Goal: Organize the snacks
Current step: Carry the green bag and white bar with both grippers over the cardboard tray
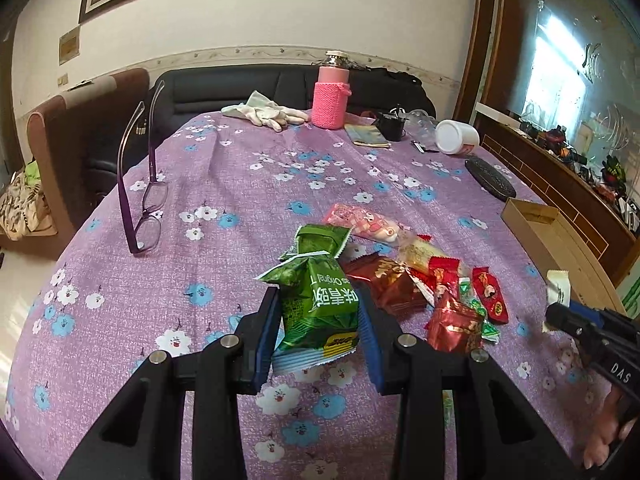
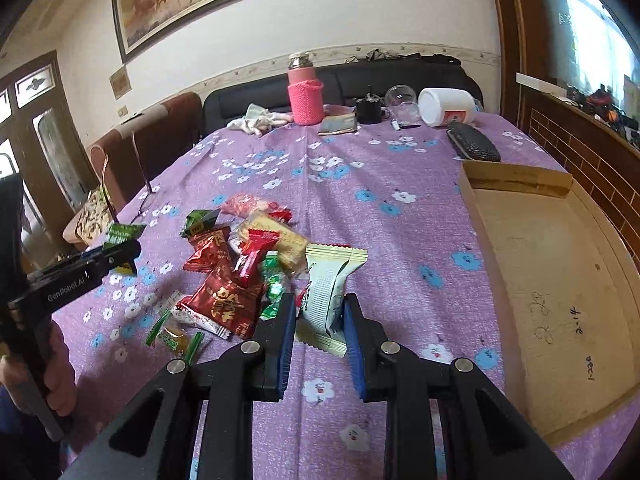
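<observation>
Tablecloth (image 2: 360,168) bears bare cardboard box (image 2: 560,280).

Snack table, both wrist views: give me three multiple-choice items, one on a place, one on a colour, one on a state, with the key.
1. Where is the open cardboard box?
A. Right of the snack pile
B. On the sofa
C. Under the glasses

2. What colour is the packet in the left hand-held gripper?
A. Red
B. Green
C. White

3. How is the white jar at the far end?
A. Upright
B. Lying on its side
C. Inside the box

Key: 1 A, the box sits along the table's right edge; 2 B, a green wrapper sits between the blue pads; 3 B, its round end faces sideways.
</observation>
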`<act>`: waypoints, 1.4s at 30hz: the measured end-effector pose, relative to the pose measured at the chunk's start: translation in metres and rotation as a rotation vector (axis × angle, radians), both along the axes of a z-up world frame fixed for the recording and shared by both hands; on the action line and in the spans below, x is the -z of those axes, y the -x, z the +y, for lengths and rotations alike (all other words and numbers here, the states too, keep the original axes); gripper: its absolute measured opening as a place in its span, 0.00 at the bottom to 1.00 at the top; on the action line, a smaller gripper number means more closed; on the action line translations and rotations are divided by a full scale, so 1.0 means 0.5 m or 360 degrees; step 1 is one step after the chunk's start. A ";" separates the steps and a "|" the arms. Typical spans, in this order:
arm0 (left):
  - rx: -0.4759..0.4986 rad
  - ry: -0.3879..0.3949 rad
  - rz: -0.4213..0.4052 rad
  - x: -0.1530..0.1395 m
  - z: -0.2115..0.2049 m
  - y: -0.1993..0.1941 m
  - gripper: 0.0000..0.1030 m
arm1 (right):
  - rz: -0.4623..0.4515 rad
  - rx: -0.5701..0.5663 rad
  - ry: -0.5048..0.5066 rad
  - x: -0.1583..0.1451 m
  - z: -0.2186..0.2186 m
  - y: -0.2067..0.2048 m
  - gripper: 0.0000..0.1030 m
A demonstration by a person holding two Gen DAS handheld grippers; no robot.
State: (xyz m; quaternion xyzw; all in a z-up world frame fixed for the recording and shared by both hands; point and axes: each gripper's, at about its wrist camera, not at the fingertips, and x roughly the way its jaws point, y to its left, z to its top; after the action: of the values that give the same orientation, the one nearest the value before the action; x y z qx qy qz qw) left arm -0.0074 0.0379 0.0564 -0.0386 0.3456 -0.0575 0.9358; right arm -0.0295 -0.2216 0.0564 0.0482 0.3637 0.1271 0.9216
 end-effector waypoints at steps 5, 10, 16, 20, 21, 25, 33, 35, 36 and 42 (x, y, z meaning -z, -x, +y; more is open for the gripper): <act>0.0035 0.0004 0.0006 -0.013 -0.030 0.015 0.36 | -0.0021 0.0044 -0.0033 -0.008 -0.036 0.007 0.24; 0.0127 -0.0013 0.0000 -0.034 -0.092 0.026 0.35 | -0.0031 0.0093 -0.0087 -0.012 -0.077 0.011 0.24; 0.0291 -0.0003 0.0012 -0.060 -0.189 0.021 0.36 | -0.0054 0.0166 -0.0156 -0.026 -0.139 0.014 0.24; 0.0388 -0.0027 0.0009 -0.071 -0.268 0.013 0.35 | -0.0071 0.0248 -0.0189 -0.041 -0.194 0.012 0.24; 0.0422 -0.0032 0.0009 -0.075 -0.295 0.008 0.35 | -0.0072 0.0267 -0.0195 -0.045 -0.206 0.010 0.24; 0.0514 -0.0020 0.0016 -0.083 -0.378 -0.013 0.35 | -0.0070 0.0355 -0.0222 -0.059 -0.262 -0.002 0.24; 0.0675 0.0070 0.0058 -0.100 -0.540 -0.085 0.35 | -0.0057 0.0566 -0.0294 -0.099 -0.377 -0.074 0.24; 0.0702 0.0100 0.0048 -0.098 -0.581 -0.111 0.35 | -0.0018 0.0636 -0.0323 -0.100 -0.409 -0.107 0.24; 0.0706 0.0114 0.0053 -0.095 -0.595 -0.120 0.35 | 0.0008 0.0656 -0.0344 -0.098 -0.421 -0.123 0.24; 0.0776 0.0185 0.0199 -0.029 -0.680 -0.172 0.35 | 0.0161 0.0781 -0.0315 -0.045 -0.469 -0.190 0.24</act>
State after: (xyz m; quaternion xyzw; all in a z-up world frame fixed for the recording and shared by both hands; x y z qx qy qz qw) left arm 0.0787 -0.3022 0.0711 -0.0115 0.3981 -0.2986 0.8673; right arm 0.0654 -0.4562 0.0790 0.2311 0.3724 -0.0679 0.8963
